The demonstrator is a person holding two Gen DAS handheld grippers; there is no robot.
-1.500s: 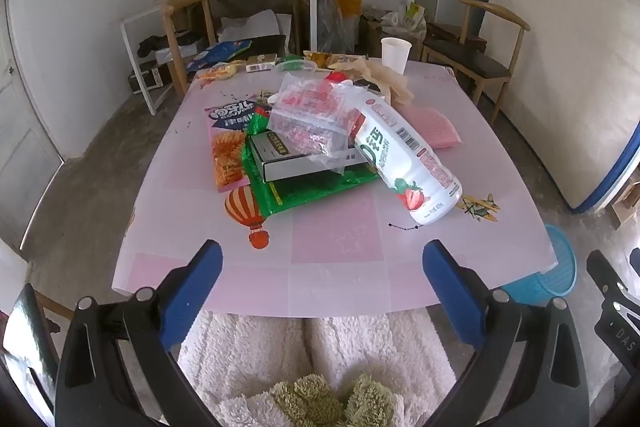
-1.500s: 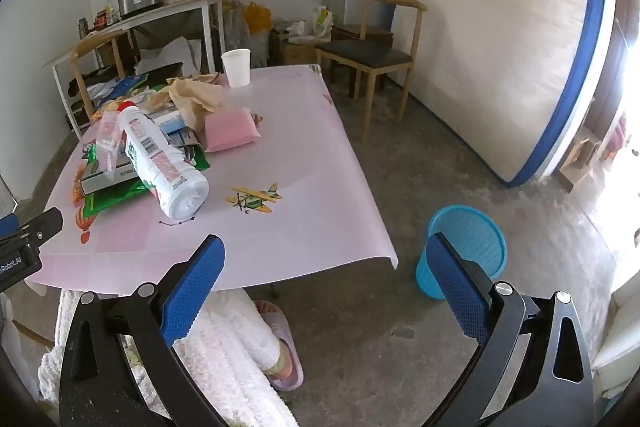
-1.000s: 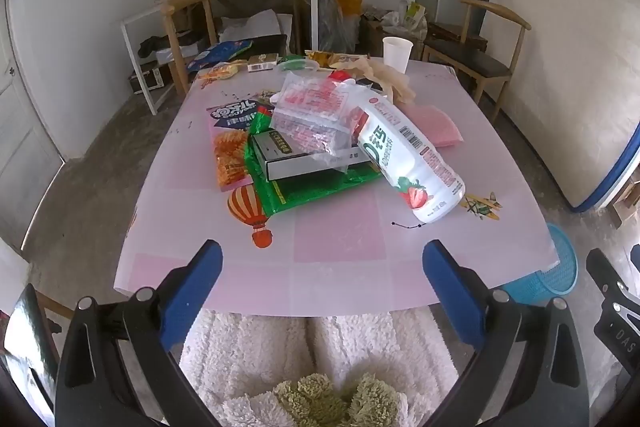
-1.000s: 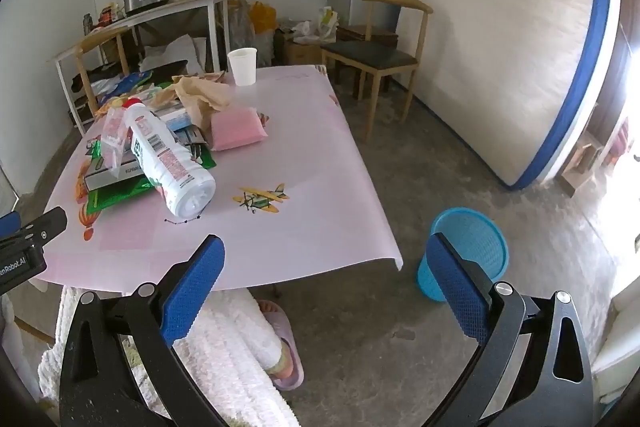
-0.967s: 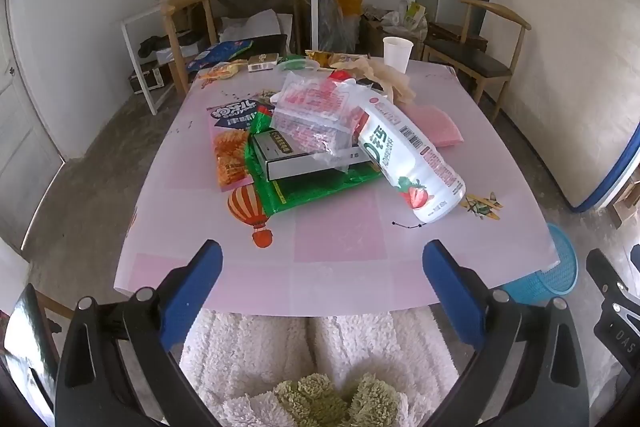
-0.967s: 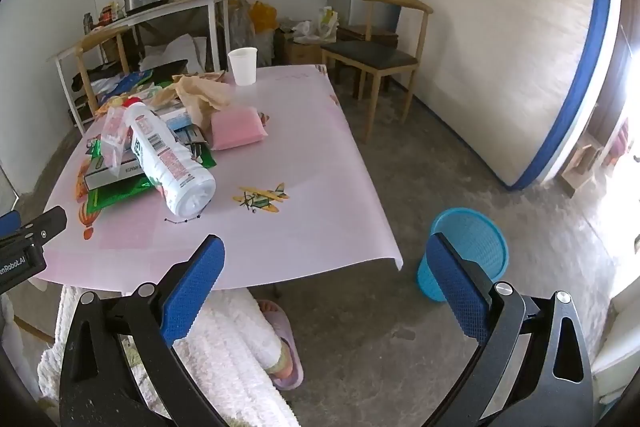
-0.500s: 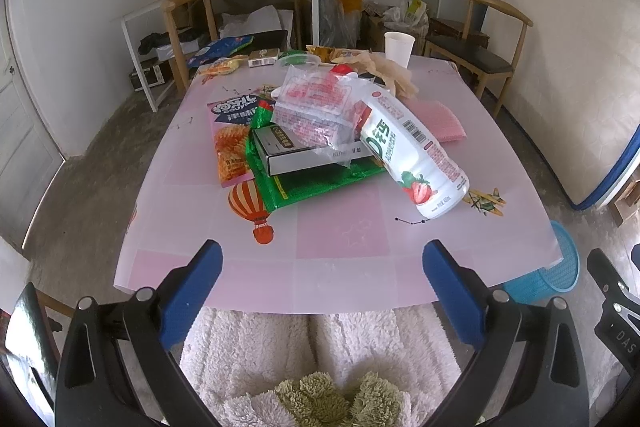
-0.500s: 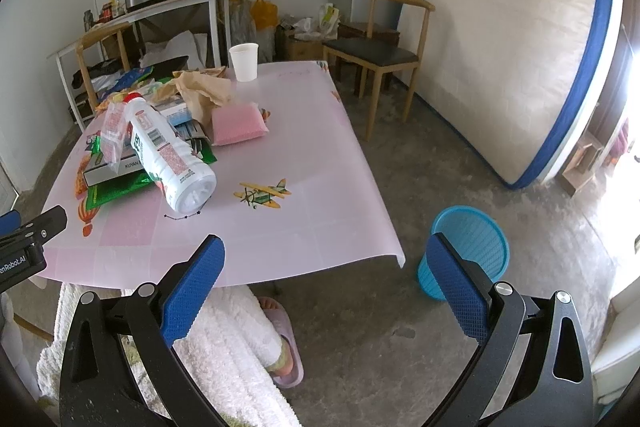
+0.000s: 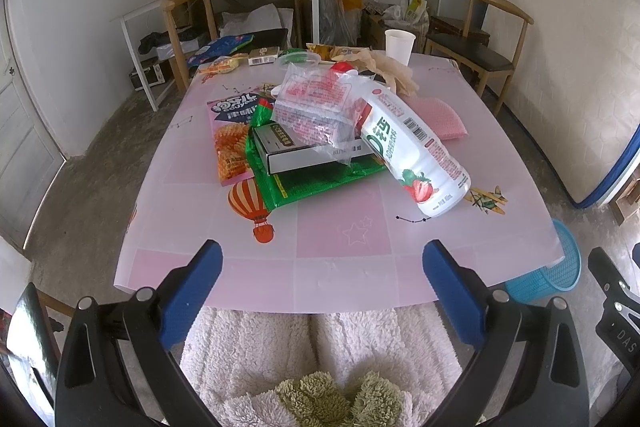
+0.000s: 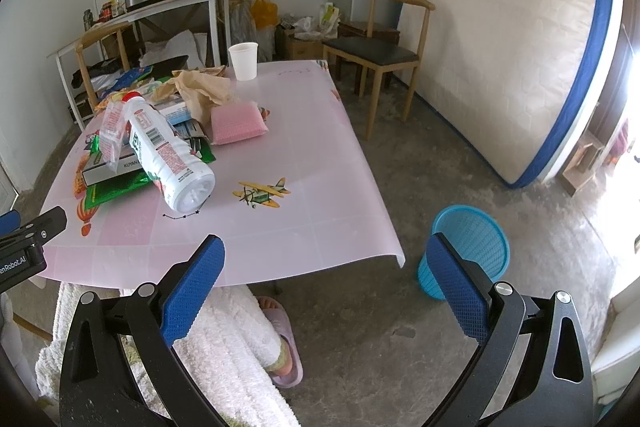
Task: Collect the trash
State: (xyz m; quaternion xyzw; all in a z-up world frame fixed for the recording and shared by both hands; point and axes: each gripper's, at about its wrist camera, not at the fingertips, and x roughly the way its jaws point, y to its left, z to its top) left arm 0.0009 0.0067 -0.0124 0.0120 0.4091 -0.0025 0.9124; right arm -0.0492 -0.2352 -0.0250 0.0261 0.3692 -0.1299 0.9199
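Left wrist view: my left gripper [image 9: 322,281] is spread wide with nothing in it, hanging off the near edge of the bench [image 9: 344,227], I'd guess lining up on the trash pile. The yogurt bottle [image 9: 412,151] leans on that pile around 1 o'clock, propped by the grey box [image 9: 288,151] and green wrapper [image 9: 304,183].

Right wrist view: right gripper [image 10: 326,275] is also wide apart and empty. The blue bin [image 10: 476,239] sits on the floor at 2 o'clock, probably within easy dropping range.
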